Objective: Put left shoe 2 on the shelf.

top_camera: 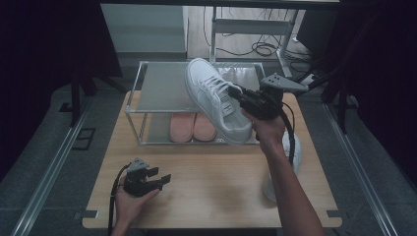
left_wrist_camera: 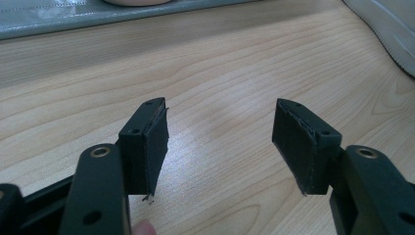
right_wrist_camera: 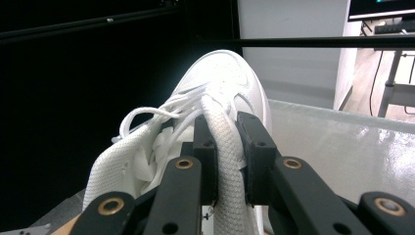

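Pale wood grain runs across the bench (top_camera: 211, 191), a rounded-corner board ringed by grey floor, metal rails and dark curtains. Near its front left corner a hand holds the left gripper (top_camera: 158, 178) low over the wood, its black jaws spread wide with nothing between them; the left gripper view shows the flat rubbery pads (left_wrist_camera: 154, 147) with bare boards beyond them. At the bench's far edge stands a two-tier shoe rack (top_camera: 162, 91), a thin metal frame with smooth, frosted grey shelves. A pair of pink slippers (top_camera: 193, 127), soft and rounded, lies side by side on its lower shelf, toes toward the front. Above the rack's right part hangs the white sneaker (top_camera: 216, 101), tilted, toe toward the far edge and heel toward the bench's middle, its smooth leather-like upper crossed by woven laces. The right gripper (top_camera: 236, 94) has closed narrowly on the sneaker's padded tongue; in the right gripper view the pads (right_wrist_camera: 205, 147) squeeze that textured white strip from both sides, with the glossy top shelf just beyond. Another white shoe (top_camera: 290, 157) lies near the bench's right edge, largely hidden by the forearm; its ribbed sole edge shows in the left gripper view.
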A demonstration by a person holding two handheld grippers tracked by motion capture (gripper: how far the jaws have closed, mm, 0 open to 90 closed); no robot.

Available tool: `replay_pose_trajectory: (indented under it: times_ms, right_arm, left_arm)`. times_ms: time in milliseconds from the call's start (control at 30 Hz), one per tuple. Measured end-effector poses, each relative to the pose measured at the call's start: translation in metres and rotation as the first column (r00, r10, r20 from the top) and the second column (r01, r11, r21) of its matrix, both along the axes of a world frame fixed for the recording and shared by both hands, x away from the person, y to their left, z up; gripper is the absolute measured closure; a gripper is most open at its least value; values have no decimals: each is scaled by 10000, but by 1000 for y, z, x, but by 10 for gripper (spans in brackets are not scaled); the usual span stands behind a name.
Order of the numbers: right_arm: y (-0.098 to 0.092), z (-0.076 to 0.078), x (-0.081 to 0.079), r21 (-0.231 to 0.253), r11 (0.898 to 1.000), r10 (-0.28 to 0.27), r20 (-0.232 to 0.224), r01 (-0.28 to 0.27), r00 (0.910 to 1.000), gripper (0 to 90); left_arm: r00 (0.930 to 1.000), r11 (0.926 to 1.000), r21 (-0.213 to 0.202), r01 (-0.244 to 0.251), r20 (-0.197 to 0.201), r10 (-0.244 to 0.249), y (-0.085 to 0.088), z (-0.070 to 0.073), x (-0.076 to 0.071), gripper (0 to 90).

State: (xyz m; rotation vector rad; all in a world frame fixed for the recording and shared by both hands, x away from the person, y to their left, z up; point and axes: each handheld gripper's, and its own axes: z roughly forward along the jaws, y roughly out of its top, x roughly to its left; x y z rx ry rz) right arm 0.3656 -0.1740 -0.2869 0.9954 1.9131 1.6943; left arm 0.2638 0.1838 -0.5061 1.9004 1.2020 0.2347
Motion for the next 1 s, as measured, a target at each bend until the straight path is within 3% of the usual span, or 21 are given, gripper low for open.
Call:
replay_pose_trajectory:
  times_ms: [500,1000]
  right_arm:
    - [14,1,38,210,9986,-473,-635,487,9969,806]
    - [34,14,79,-114,9926,-1218,-927,1212,9882,805]
  left_arm:
    - [10000,10000,-84,-4,-43,4,0,-1,0,389]
    - [10000,9999,-159,-22,73,23,1,0,0,392]
